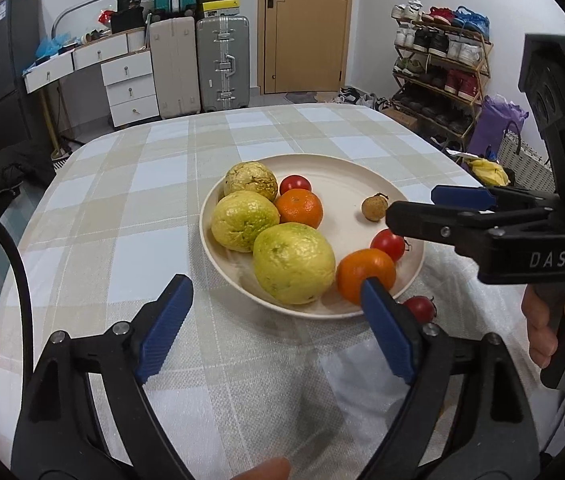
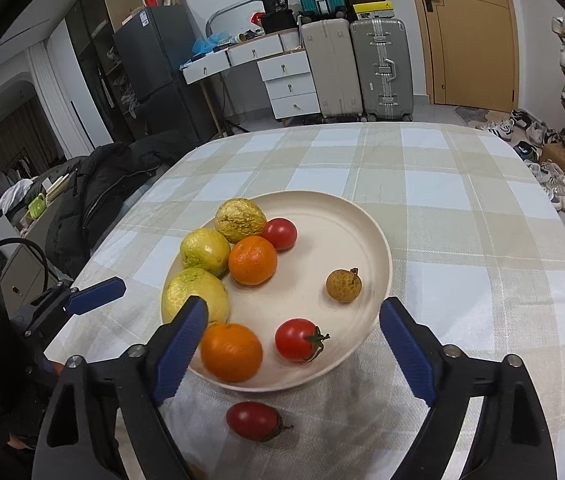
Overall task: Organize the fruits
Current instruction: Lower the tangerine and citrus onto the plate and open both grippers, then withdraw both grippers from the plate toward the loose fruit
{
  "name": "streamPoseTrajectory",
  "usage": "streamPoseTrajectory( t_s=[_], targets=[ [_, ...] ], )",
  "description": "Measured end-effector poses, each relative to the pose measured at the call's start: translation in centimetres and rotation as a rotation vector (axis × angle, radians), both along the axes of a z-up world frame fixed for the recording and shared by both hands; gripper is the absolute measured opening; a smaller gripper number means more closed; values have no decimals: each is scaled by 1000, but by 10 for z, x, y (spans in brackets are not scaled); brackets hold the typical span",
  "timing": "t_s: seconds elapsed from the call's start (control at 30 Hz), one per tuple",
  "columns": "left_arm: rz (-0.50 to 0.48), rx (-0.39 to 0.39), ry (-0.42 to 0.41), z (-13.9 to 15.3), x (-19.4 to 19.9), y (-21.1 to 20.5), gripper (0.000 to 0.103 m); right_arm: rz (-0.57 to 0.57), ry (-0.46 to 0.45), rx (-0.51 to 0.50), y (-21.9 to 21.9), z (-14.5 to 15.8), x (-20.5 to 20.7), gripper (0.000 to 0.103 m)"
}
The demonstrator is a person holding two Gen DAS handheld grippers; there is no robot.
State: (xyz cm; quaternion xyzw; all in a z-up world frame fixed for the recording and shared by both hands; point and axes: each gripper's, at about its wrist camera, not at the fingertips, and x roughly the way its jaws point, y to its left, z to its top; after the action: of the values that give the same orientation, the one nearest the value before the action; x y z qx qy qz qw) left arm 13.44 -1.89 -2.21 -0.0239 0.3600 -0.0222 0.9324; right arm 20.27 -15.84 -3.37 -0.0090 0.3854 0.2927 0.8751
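Note:
A cream plate (image 2: 358,236) (image 1: 346,176) on the checked tablecloth holds three yellow-green citrus fruits (image 1: 292,269) (image 2: 205,250), two oranges (image 2: 231,352) (image 1: 364,272), two tomatoes (image 2: 297,339) (image 1: 388,243) and a small brown longan (image 2: 343,285) (image 1: 374,208). A third tomato (image 2: 253,420) (image 1: 419,308) lies on the cloth just in front of the plate. My right gripper (image 2: 294,352) is open and empty above the plate's near edge. My left gripper (image 1: 278,320) is open and empty, left of the plate's near edge.
The table (image 2: 462,200) is covered by a beige and blue checked cloth. Suitcases (image 2: 378,68), white drawers (image 2: 290,84) and a door (image 2: 466,32) stand behind it. A shoe rack (image 1: 438,76) is at the right, a dark jacket (image 2: 110,184) at the left.

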Motion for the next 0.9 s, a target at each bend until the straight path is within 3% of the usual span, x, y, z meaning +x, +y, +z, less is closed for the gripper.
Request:
streamPoseTrajectory(
  t_s=[0.17,0.67,0.9],
  targets=[
    [14,-8,-12,4,-16,3,102,0,-6,15,-10,1,-11,103],
    [3,-26,-49,26,-65,-14,102,26,3,-45,-26,-9,-53,103],
    [-15,-9,-29,21,-77,-26,102,33,12,-71,-30,-12,-66,103]
  ],
)
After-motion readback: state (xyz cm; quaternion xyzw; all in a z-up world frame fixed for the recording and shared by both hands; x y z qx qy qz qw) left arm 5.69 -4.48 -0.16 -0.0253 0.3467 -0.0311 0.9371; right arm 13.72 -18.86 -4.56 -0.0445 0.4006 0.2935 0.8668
